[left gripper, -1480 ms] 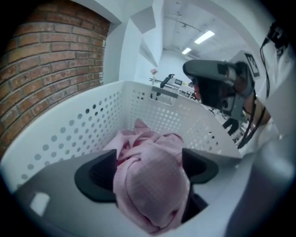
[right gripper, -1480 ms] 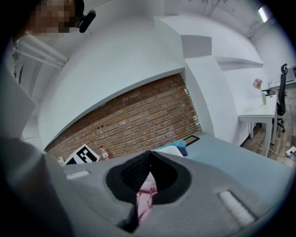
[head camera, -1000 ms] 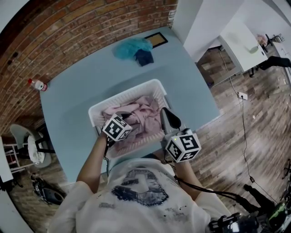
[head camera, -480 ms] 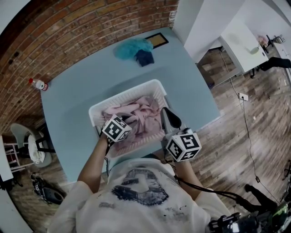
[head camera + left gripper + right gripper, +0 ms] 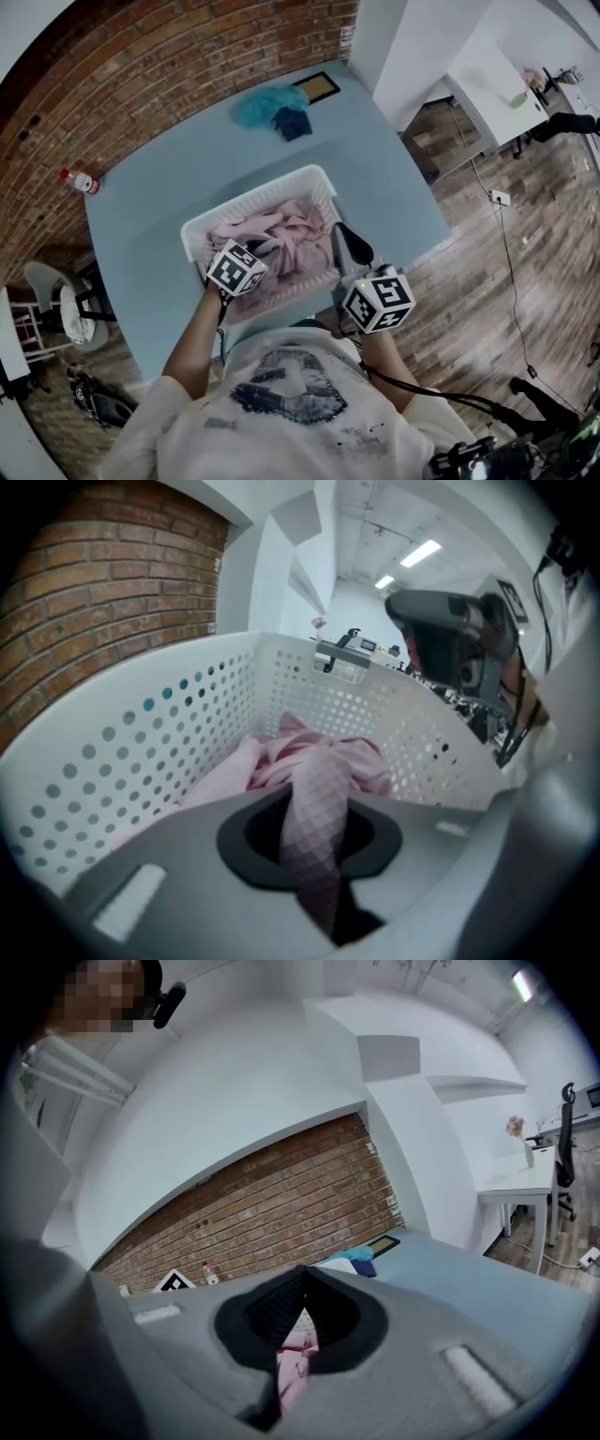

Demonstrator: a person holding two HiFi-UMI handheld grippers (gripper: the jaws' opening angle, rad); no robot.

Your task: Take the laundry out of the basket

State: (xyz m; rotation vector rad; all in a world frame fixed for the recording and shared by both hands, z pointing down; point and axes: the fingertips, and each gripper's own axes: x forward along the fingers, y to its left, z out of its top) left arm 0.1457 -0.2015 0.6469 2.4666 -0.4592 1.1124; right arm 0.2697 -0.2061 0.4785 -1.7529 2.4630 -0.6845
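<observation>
Plunging steeply into the white basket (image 5: 253, 195) with the left tool (image 5: 314, 829), just squeezed shut on a waffle-knit fold of the pink laundry (image 5: 323, 761): a firm pinch, ready for lifting by the look of it. Holding the right tool (image 5: 302, 1283) clenched tip to tip, nothing caught, above the basket's near right corner, seemingly parked clear. Nothing but pink cloth heaped inside, mid-bench (image 5: 178, 169). Lying loose near the far edge, a teal bundle (image 5: 270, 101) and a dark blue piece (image 5: 294, 122).

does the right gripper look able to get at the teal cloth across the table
Probably yes: the right gripper hovers shut and seemingly empty by the basket, and nothing stands between it and the teal cloth. It is a long stretch across the table, though.
</observation>
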